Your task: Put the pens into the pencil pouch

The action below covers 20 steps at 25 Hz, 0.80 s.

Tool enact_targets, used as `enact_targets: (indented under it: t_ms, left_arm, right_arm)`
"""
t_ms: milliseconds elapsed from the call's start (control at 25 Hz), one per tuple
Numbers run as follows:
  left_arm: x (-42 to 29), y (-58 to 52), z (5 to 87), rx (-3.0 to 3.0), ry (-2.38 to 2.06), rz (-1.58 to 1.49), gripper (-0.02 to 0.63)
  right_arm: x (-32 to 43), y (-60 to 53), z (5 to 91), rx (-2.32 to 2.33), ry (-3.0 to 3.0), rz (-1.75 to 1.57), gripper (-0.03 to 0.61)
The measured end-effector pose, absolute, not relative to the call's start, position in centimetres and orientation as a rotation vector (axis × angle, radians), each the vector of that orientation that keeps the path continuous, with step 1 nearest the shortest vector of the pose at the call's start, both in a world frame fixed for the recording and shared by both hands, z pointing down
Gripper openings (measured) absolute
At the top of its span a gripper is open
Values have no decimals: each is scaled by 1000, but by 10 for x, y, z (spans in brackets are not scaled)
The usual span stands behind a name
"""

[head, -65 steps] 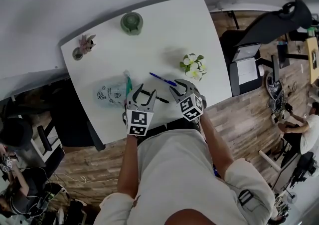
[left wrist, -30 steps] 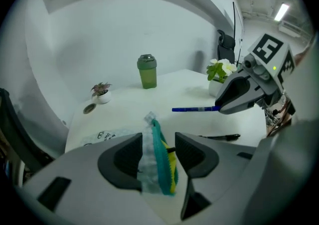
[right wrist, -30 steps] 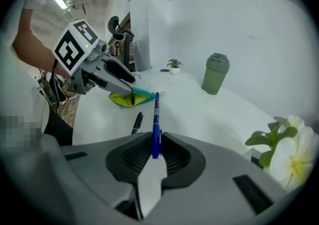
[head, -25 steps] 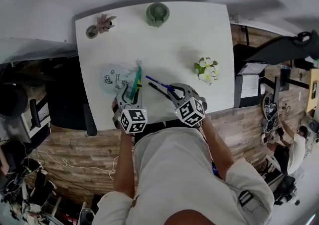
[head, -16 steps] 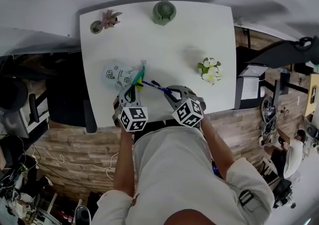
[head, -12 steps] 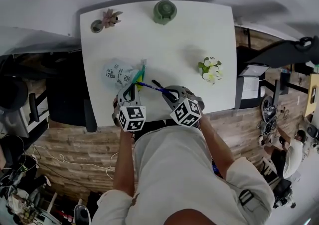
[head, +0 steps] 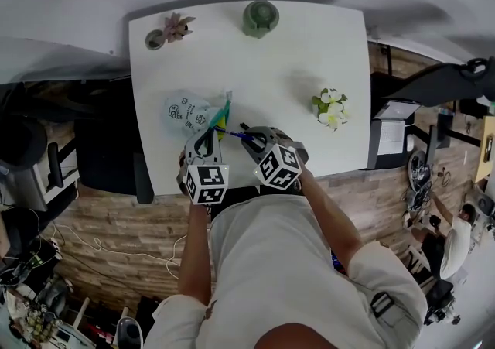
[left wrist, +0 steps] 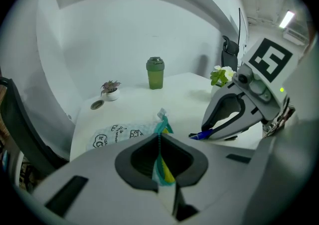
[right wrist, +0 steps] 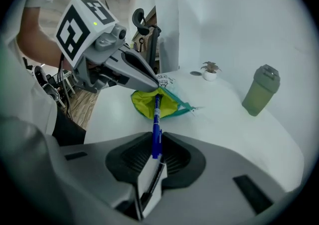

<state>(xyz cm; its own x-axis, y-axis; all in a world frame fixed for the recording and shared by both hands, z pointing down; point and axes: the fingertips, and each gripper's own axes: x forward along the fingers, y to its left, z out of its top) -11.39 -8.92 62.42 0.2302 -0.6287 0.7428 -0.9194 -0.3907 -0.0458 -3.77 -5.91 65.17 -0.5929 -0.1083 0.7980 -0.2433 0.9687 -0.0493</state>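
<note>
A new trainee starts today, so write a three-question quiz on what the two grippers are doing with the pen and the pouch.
1. True or false: the right gripper holds a blue pen.
2. The left gripper is: A) open above the pouch; B) shut on the zipper edge of the pencil pouch; C) out of view.
3. Fill in: the pen's tip points into the pouch's ___ lining.
Key: 1 true; 2 B; 3 yellow.

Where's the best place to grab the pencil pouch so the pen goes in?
Grab the pouch by its teal zipper edge at the open mouth, from the person's side, as the left tongs do. It's floppy, so lifting that rim probably keeps the mouth open toward the pen.
</note>
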Motion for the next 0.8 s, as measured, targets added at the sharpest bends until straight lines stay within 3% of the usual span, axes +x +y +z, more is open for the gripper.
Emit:
enact_targets:
  t_ms: [800]
  left_arm:
    - [-112, -94, 616, 2145, -1417, 864, 9]
  right_arm:
    - [-120, -92, 654, 344, -2373, 252, 66]
